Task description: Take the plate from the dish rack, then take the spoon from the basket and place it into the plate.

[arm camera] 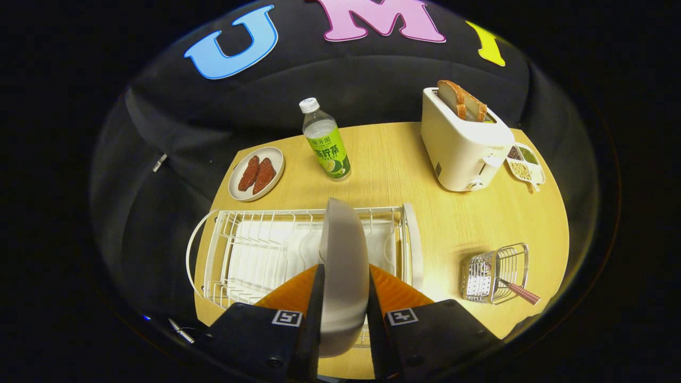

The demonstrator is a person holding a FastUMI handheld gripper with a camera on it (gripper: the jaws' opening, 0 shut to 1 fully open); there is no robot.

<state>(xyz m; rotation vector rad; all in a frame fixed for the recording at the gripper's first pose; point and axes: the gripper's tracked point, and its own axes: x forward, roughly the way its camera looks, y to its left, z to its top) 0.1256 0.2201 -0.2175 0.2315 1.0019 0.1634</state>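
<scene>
Your claw (343,276) grips the plate (344,266) edge-on, both orange fingers (298,290) pressed to its faces, and it points forward over the white rack (255,250) on the counter (425,213). The only writing is on the bottle (325,141) beyond the rack, a green label with characters too small to read. The spoon (518,291) lies in the wire basket (495,274) to the right, its checked handle sticking out.

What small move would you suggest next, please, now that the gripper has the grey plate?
Probably carry the round grey plate, clamped on edge in the gripper over the white wire dish rack, sideways to bare wooden table and lay it flat; the spoon still sits in the wire basket.
</scene>
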